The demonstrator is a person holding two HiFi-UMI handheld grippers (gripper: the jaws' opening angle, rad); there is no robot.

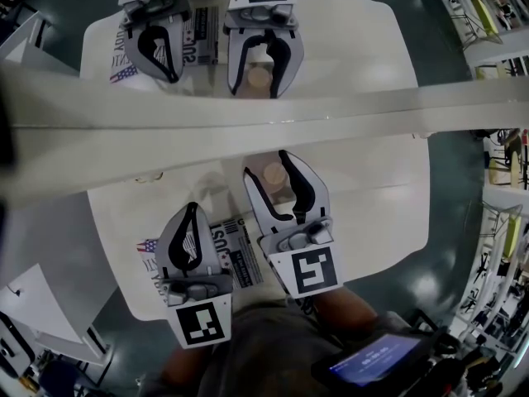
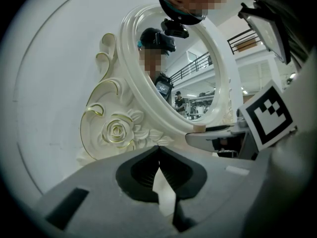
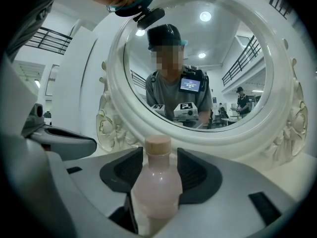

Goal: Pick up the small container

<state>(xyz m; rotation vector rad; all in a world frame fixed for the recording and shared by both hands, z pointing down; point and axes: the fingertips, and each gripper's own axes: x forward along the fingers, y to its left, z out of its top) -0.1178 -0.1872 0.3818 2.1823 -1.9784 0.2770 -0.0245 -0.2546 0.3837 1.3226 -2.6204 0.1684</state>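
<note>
White table (image 1: pixel 372 213) with an ornate white mirror (image 3: pixel 277 83). The left gripper (image 1: pixel 192 209), jaws together and empty, lies over a flag-printed sheet (image 1: pixel 235 255) reading "SUS". The right gripper (image 1: pixel 266 164) has its jaws apart around a small pink bottle (image 3: pixel 154 182) with a tan cap; contact is unclear.

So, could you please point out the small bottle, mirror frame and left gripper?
small bottle (image 3: pixel 157 190), right gripper view, pink body.
mirror frame (image 2: pixel 117 130), left gripper view, carved rose.
left gripper (image 1: pixel 193 208), head view, between its fingertips.
</note>
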